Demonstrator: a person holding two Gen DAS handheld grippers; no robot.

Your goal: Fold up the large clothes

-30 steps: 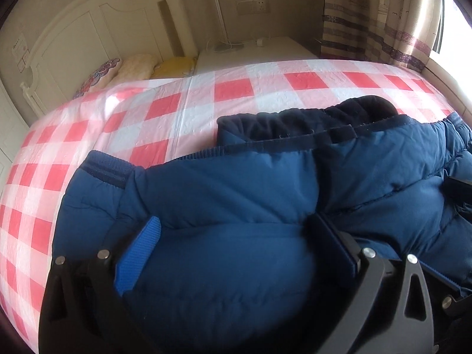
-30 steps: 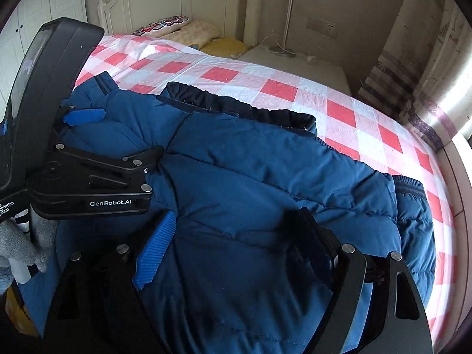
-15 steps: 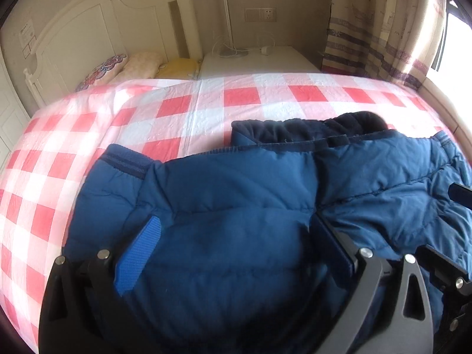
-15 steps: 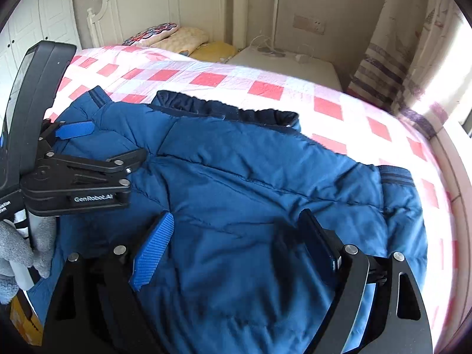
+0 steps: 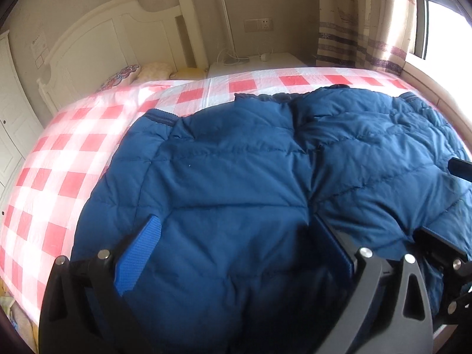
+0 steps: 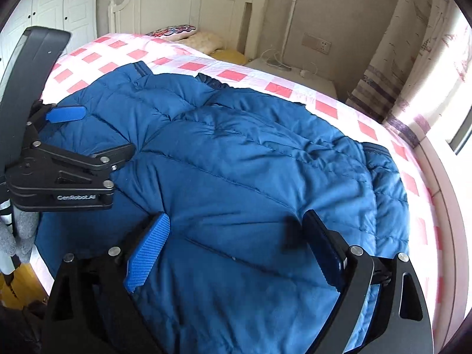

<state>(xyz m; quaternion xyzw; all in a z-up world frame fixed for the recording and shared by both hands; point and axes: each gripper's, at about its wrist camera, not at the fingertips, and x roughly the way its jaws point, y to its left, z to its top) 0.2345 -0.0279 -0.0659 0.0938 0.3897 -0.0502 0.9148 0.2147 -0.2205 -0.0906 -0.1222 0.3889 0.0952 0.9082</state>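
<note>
While the blue puffer jacket (image 5: 236,177) lies spread across the red-and-white checked bedspread (image 5: 59,153), I hold both tongs over its near edge with nothing in either. Starting at my left, the left gripper (image 5: 236,253) has its fingers spread wide over the quilted fabric, and I can't tell whether the tips brush it. That side of the jacket ends at a ribbed cuff (image 5: 160,118) toward the headboard (image 6: 183,8). Moving right, a deep crease runs down the middle where one panel meets the other. Further right, my right gripper (image 6: 236,247) is likewise parted and grasping nothing, poised above the padded body, with the other sleeve bunched near the bed's window side.

I judge this coat light for its bulk, soft and springy, with a slick shell that may slide out of a shallow pinch. Puffed panels would squash and escape, so I'd take hold at stitched seams, the hem or the cuffs, biting deep enough to catch both layers.
</note>
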